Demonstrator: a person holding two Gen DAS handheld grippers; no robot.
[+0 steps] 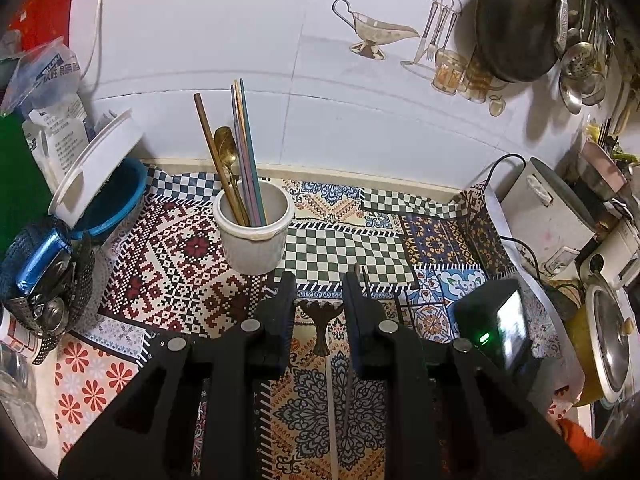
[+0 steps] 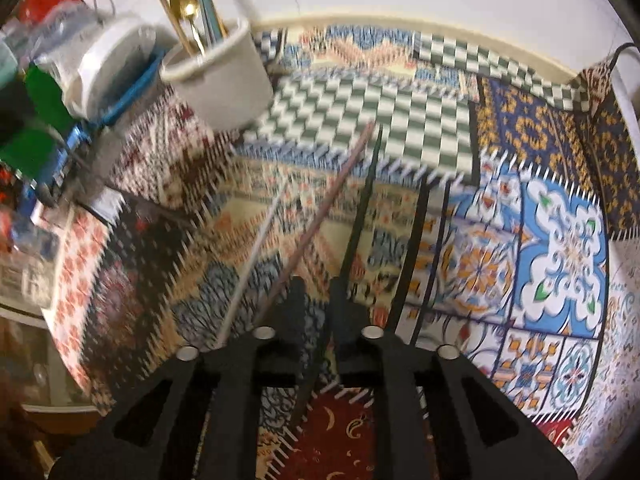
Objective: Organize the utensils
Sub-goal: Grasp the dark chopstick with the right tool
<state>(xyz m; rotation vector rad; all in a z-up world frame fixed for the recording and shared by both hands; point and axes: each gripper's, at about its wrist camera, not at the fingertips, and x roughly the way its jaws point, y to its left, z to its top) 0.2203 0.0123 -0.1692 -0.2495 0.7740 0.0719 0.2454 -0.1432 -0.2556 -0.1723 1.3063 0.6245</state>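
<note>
A white cup stands near the back wall, holding coloured chopsticks and a gold spoon. My left gripper hovers in front of it, shut on a small bronze utensil whose fan-shaped end fills the gap between the jaws. In the blurred right wrist view my right gripper points down at the cloth. A black chopstick runs between its jaws along the right finger, with a gap on its other side. A pinkish chopstick and a white one lie to the left.
A patterned cloth covers the counter. A blue bowl with a white lid and bags crowd the left side. A rice cooker and a lidded pot stand on the right. A black wok hangs on the wall.
</note>
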